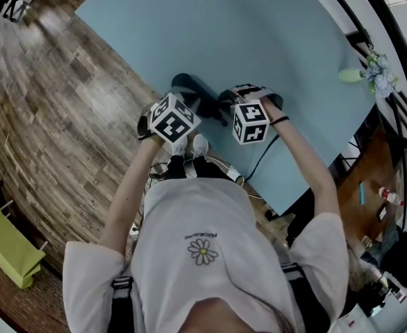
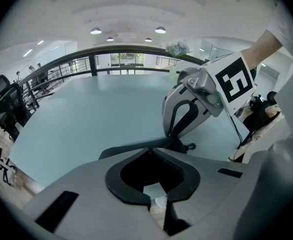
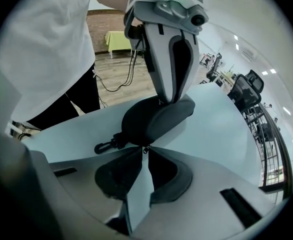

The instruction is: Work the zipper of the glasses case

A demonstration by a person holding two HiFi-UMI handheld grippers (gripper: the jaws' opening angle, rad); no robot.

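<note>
The glasses case [image 3: 154, 119] lies on the table [image 1: 259, 40], near its edge.

I stand at a pale blue table [image 1: 273, 40] on a wooden plank floor [image 1: 57, 116]; a black railing [image 2: 56, 66] runs behind it, and round ceiling lamps [image 2: 95, 31] shine above.

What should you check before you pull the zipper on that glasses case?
1. Is the glasses case lying flat on the table? Ok.
2. Is the left gripper clamped on the case's end away from the clip, holding it steady? Ok.
3. Is the right gripper pinching the zipper pull? Ok, its tips meet right on it.
4. Is the clip out of the right gripper's way? Ok, it lies off to the side.
5. Is the zipper's track free of snags? Cannot tell.
</note>
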